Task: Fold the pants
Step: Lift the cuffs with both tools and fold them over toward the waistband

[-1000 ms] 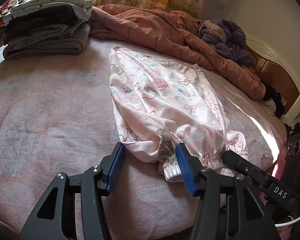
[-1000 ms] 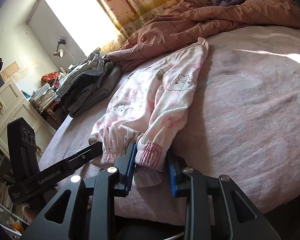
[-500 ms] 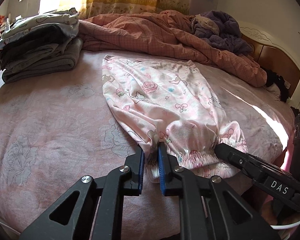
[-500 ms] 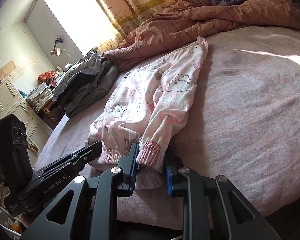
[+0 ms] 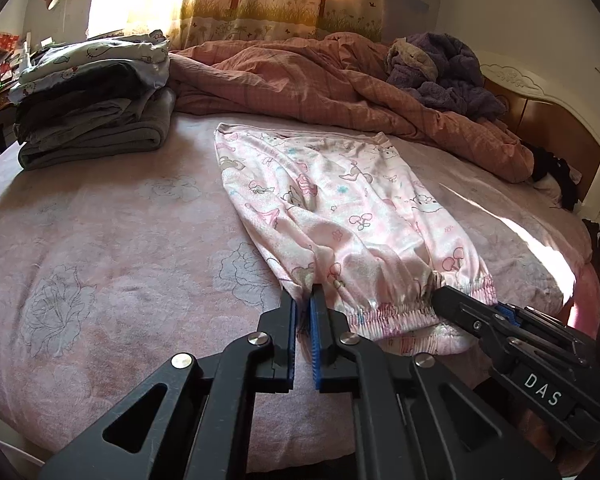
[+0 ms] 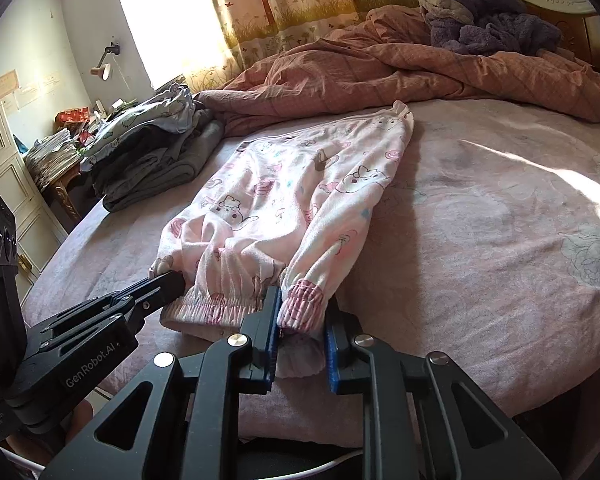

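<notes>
Pink cartoon-print pants (image 5: pixel 332 208) lie flat on the bed sheet (image 5: pixel 120 240), waistband far, gathered cuffs near. My left gripper (image 5: pixel 302 296) is shut on the left corner of the cuff end, with cloth pinched between its blue pads. My right gripper (image 6: pixel 302 300) has the right leg's striped cuff (image 6: pixel 300 304) between its pads, jaws still closing and pressing on it. Each view shows the other gripper too: the right gripper (image 5: pixel 440 298) at the cuff's right end, the left gripper (image 6: pixel 174 280) at its left end. The cuff end is lifted slightly off the sheet.
A stack of folded clothes (image 5: pixel 96 108) sits at the far left of the bed. A rumpled pink quilt (image 5: pixel 340 84) and purple fleece (image 5: pixel 440 68) lie along the back, by the headboard (image 5: pixel 548 120). A white cabinet (image 6: pixel 4 168) stands left of the bed.
The left jaws went from wide open to shut on the cuff corner. The right jaws narrowed onto the striped cuff. Both grippers rose a little, lifting the cuff end.
</notes>
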`<state>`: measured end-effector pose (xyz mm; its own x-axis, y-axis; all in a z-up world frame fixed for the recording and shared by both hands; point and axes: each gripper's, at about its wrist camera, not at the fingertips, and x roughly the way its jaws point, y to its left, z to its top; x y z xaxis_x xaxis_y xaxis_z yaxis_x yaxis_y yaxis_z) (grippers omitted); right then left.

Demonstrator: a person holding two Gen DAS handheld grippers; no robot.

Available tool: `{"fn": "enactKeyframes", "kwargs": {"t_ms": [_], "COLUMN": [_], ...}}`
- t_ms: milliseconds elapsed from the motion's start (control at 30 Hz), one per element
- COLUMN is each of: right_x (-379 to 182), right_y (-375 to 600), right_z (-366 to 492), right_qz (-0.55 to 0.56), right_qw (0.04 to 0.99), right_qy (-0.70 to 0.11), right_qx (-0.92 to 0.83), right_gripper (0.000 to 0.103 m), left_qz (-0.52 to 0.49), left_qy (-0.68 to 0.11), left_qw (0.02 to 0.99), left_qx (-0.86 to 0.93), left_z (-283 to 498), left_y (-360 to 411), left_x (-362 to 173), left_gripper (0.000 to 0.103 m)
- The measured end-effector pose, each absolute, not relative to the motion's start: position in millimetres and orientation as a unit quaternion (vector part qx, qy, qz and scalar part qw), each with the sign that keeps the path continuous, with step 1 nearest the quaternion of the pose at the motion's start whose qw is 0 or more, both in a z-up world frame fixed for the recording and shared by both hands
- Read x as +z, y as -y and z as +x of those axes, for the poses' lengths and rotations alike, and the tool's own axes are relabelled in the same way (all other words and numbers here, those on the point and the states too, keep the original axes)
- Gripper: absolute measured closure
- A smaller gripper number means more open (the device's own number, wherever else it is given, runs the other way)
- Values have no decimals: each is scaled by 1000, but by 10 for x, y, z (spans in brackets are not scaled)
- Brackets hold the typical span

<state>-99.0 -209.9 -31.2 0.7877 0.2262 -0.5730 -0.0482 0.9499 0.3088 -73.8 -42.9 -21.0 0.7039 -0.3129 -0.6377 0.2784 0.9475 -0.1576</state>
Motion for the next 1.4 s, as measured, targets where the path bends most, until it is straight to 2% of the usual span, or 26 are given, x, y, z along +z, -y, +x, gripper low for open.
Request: {"fn": "enactKeyframes", "kwargs": {"t_ms": [433, 633, 867, 1133, 1400], "right_x": [-95, 77, 230, 98, -174], "right_y": [2175, 2173, 2277, 2362, 2336], "right_z": [-1531, -1512, -958, -62, 380], "right_qz": [151, 148, 149, 169, 162], "right_qw": [942, 951, 955, 940, 932], "right_qy": [-290, -260, -242, -284, -318], "right_qx": [78, 77, 81, 83, 64], "right_gripper": [89, 89, 89, 88, 88], "left_qz": [-25, -9, -15, -14, -16], "left_qy": [-324, -301, -311, -353, -379], "left_qw": [931, 941, 939, 927, 918], "left_qx": [-165, -153, -147, -126, -113], "left_z": [-1272, -1092, -451, 277, 529], "left_y": [377, 472, 565, 642, 609], "left_x": [16, 165, 236, 11, -259], "left_gripper": [100, 100, 100, 99, 95]}}
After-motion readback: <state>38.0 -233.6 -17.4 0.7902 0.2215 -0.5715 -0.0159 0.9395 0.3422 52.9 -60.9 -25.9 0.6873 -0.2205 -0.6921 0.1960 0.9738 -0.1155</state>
